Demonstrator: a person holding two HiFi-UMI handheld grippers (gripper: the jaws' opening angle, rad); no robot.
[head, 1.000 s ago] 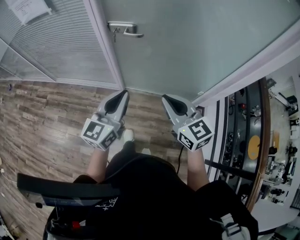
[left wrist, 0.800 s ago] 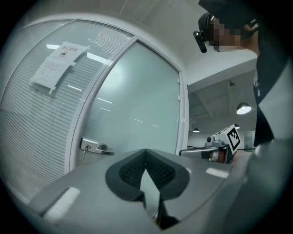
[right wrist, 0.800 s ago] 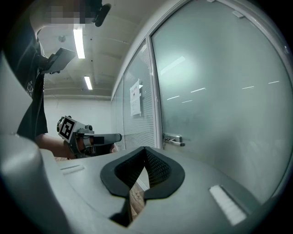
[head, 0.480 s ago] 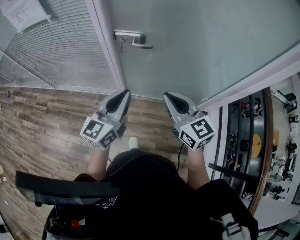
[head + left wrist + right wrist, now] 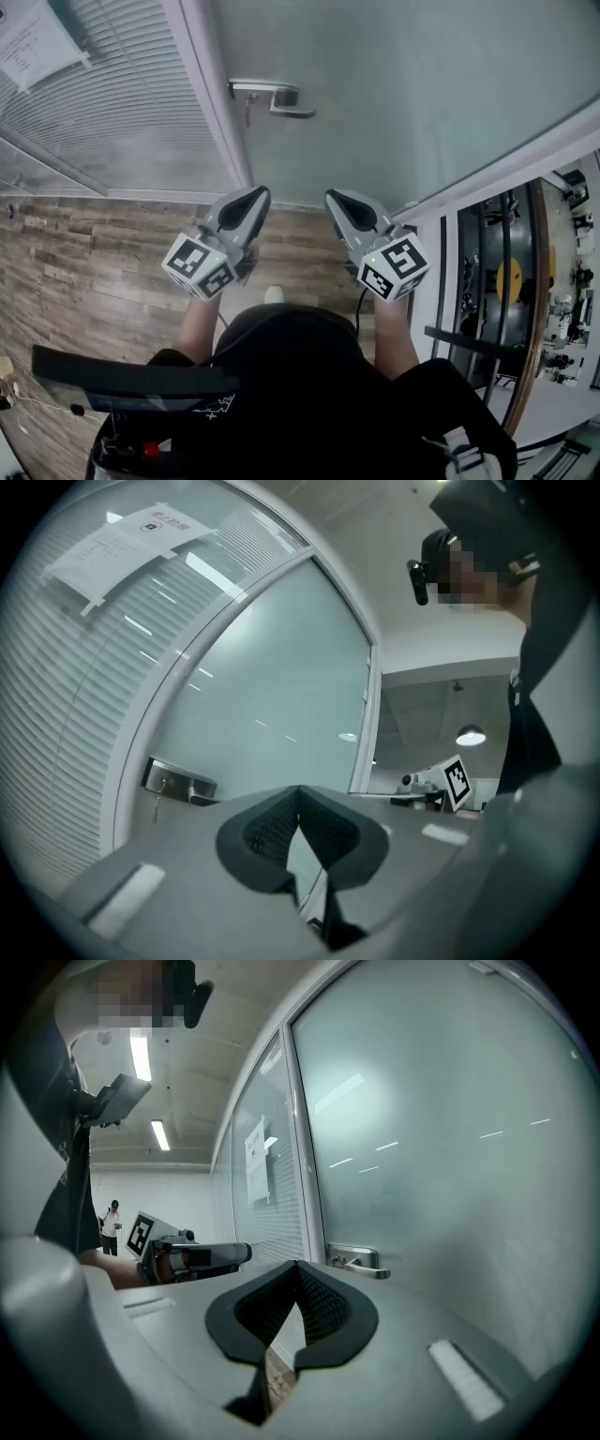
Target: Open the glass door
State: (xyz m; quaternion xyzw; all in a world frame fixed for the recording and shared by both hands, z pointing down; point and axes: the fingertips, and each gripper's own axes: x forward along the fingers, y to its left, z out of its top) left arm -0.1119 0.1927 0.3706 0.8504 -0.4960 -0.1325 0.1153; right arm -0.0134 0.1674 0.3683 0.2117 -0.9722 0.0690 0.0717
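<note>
— Facing the glass door, how do your jaws stand?
— Your left gripper and right gripper hover side by side, jaws pressed together on nothing. The handle is ahead near the door's left edge, untouched.

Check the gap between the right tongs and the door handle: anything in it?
Nothing. In the head view only bare glass door shows between the right tongs and the door handle. The right gripper view shows the handle ahead, unobstructed.
</note>
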